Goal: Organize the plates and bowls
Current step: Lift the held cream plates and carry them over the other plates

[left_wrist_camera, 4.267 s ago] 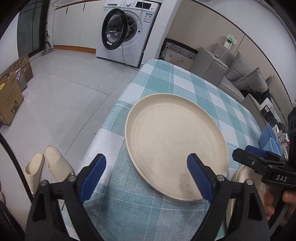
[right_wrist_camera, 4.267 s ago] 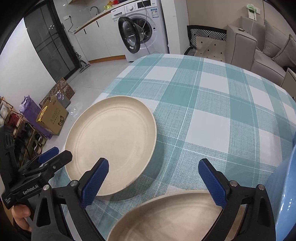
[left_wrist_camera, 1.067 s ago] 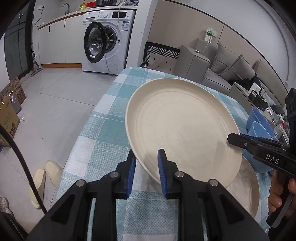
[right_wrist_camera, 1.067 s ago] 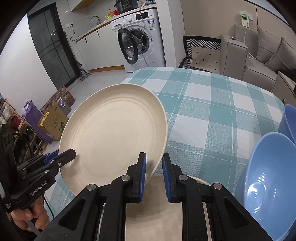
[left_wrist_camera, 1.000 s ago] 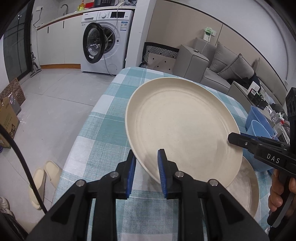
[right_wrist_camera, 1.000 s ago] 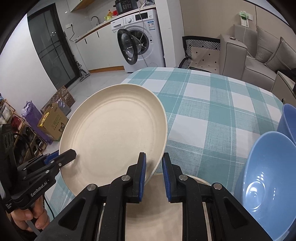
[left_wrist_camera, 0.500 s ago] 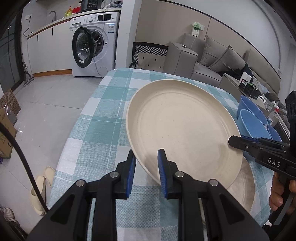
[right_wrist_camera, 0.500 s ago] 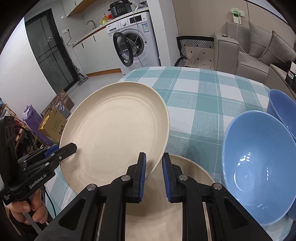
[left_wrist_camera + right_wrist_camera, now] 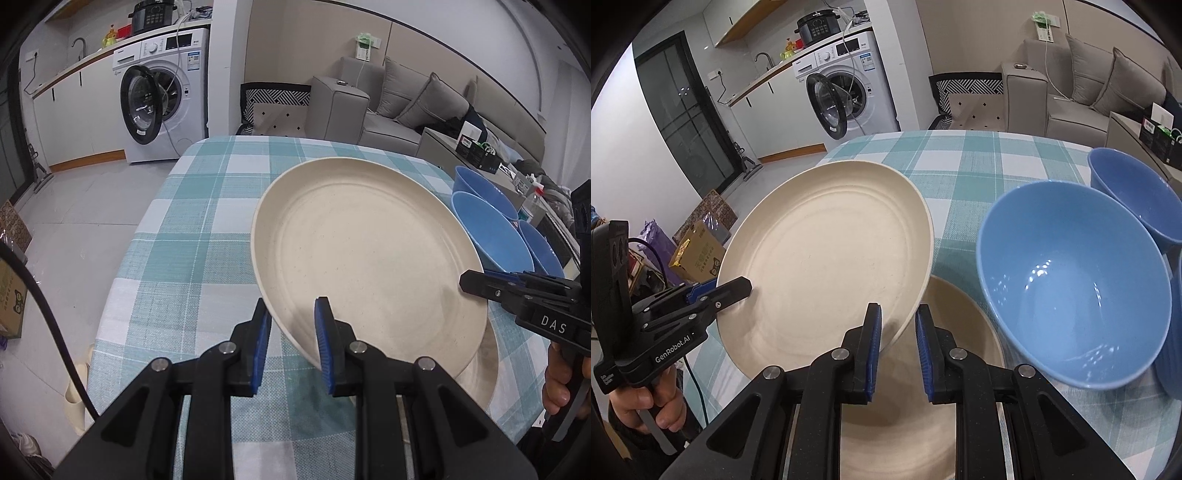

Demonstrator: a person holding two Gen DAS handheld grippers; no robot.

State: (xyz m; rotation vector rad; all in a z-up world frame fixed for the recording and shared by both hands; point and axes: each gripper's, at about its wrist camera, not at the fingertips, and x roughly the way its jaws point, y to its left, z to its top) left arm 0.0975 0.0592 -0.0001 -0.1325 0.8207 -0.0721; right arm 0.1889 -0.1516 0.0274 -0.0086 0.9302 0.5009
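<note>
A large cream plate (image 9: pixel 369 254) is held in the air above the checked table, tilted. My left gripper (image 9: pixel 291 343) is shut on its near rim. My right gripper (image 9: pixel 897 339) is shut on the opposite rim of the same plate (image 9: pixel 827 254). A second cream plate (image 9: pixel 945 369) lies on the table right under the lifted one; only its edge (image 9: pixel 480 373) shows in the left wrist view. Blue bowls (image 9: pixel 1071 284) stand to the right of it, one nearest and others behind (image 9: pixel 491 229).
The teal checked tablecloth (image 9: pixel 207 229) covers the table, whose left edge drops to the floor. A washing machine (image 9: pixel 162 96) with an open door and a grey sofa (image 9: pixel 413 110) stand beyond. Cardboard boxes (image 9: pixel 698 251) sit on the floor.
Both grippers closed on the plate, lifted it off the table and carried it rightward over the second plate. The blue bowls have come further into view.
</note>
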